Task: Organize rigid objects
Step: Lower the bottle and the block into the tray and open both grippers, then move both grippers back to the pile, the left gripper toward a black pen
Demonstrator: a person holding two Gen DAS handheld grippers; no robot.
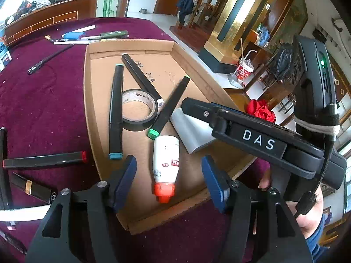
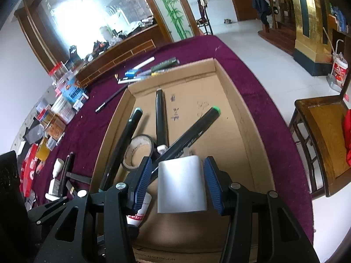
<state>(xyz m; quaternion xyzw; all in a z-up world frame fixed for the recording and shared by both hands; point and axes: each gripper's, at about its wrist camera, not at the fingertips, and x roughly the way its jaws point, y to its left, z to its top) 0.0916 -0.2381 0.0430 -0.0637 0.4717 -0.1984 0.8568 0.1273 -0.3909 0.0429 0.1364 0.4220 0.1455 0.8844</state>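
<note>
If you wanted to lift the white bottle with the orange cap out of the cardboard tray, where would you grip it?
I would grip the white bottle across the middle of its body, coming from above. It lies flat on the cardboard tray with bare cardboard on both long sides, so the fingers fit. The orange cap tapers and would probably slip. The left gripper already straddles it, open.

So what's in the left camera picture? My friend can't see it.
The open left tool hangs over a white bottle with an orange cap lying in a cardboard tray. Black markers and a tape roll lie there too.
</note>
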